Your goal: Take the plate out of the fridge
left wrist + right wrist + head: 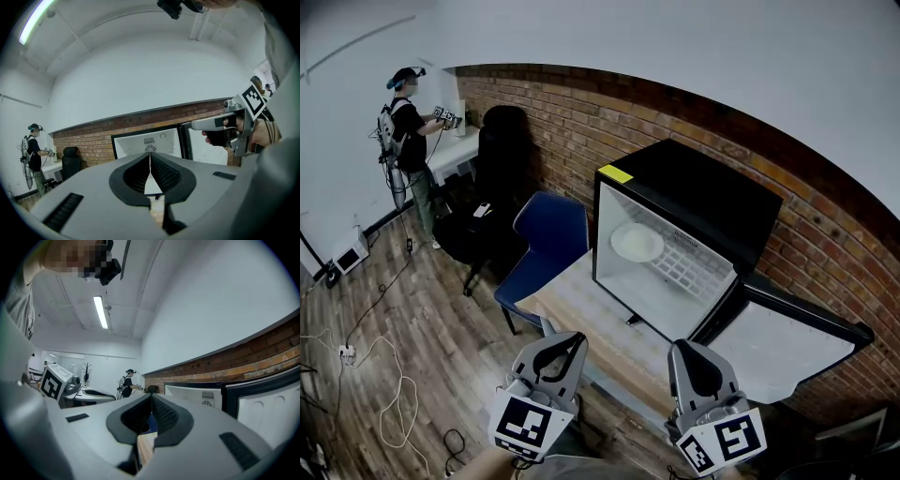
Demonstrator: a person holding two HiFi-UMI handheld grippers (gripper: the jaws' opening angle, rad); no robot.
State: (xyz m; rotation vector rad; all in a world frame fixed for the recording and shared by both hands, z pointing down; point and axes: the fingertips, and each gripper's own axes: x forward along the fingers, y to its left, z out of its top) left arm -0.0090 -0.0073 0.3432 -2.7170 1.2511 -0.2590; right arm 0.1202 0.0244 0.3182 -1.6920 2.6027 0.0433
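A white plate [636,242] lies on the wire shelf inside the small black fridge [712,192], which stands on a wooden table [586,314]. Its door [780,345] is swung wide to the right. My left gripper [565,339] and right gripper [686,347] hover side by side in front of the table's near edge, well short of the fridge. Both point toward it. In the left gripper view the jaws [150,157] are shut on nothing, with the fridge [161,138] behind them. The right gripper's jaws [151,399] also meet with nothing between them. The plate is hidden in both gripper views.
A blue chair [546,246] stands against the table's left side, and a black office chair [492,202] is behind it. Another person [408,122] works at a white desk far left. Cables [384,394] lie on the wood floor. A brick wall [581,122] backs the fridge.
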